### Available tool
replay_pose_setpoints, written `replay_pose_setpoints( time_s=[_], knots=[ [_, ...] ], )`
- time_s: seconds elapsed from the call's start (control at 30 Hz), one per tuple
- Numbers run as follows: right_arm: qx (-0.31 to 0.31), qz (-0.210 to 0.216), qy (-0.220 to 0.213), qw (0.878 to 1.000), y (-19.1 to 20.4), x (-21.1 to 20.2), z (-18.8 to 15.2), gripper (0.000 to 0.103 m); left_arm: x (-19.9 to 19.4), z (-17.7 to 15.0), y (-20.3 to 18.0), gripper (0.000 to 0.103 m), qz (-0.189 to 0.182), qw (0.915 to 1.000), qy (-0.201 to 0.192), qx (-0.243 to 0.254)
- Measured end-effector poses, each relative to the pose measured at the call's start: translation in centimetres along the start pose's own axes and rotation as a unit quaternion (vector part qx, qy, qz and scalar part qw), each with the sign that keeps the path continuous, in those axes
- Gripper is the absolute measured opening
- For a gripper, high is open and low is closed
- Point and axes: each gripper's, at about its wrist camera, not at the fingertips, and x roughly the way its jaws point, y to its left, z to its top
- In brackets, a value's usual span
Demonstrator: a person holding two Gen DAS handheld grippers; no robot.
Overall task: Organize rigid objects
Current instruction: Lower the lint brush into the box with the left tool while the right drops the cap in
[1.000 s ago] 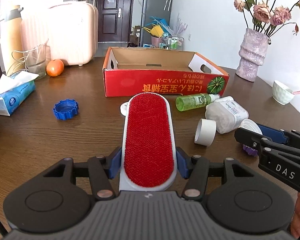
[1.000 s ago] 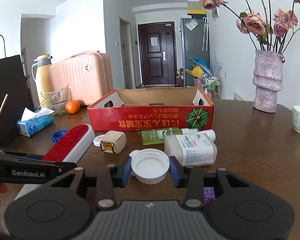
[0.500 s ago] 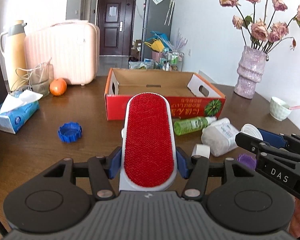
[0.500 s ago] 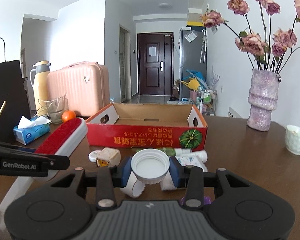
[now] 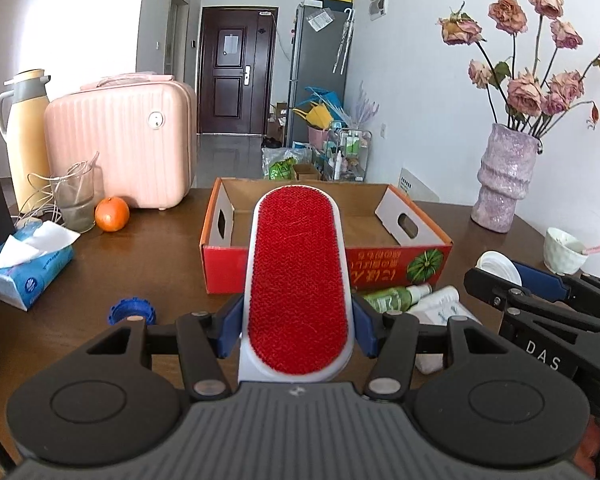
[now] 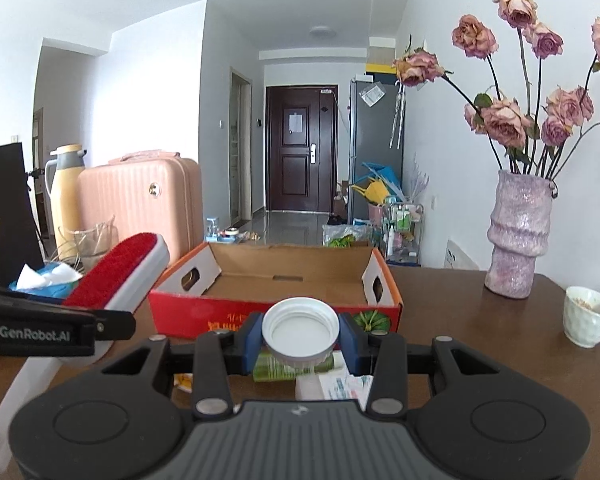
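Note:
My left gripper (image 5: 296, 326) is shut on a red lint brush (image 5: 298, 280) with a white body, held off the table and reaching toward the red cardboard box (image 5: 384, 216). In the right wrist view the same lint brush (image 6: 120, 270) slants up at the left. A white jar lid (image 6: 300, 328), open side up, sits clamped in my right gripper (image 6: 300, 340) just before the cardboard box (image 6: 276, 308), whose inside shows bare. In the left wrist view that lid (image 5: 498, 266) shows at the right. A green bottle (image 5: 396, 294), a white jar (image 5: 440, 304) and a blue cap (image 5: 132, 312) lie on the table.
A pink vase (image 6: 518, 236) of dried roses and a small white bowl (image 6: 588, 316) stand at the right. At the left are a pink suitcase (image 5: 120, 148), a yellow thermos (image 5: 24, 132), a glass (image 5: 76, 196), an orange (image 5: 112, 214) and a tissue pack (image 5: 24, 268).
Both grippers have risen with the brush and the lid, and the view now looks over the box's front wall. The loose items on the table have dropped lower in the frames.

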Motion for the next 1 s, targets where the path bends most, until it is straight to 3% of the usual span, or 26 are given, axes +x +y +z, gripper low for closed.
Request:
replay_pose_setpoints(
  time_s=[0.5, 1.0],
  knots=[
    [0.013, -0.001, -0.023, 1.000, -0.1, 4.8, 3.8, 0.039, 3.4, 3.8, 0.4, 0.057, 0.013, 0.9991, -0.019, -0.037],
    [0.014, -0.002, -0.011, 1.000, -1.1, 9.6, 5.2, 0.039, 7.7, 5.7, 0.3, 0.057, 0.028, 0.9981, -0.022, -0.050]
  ],
)
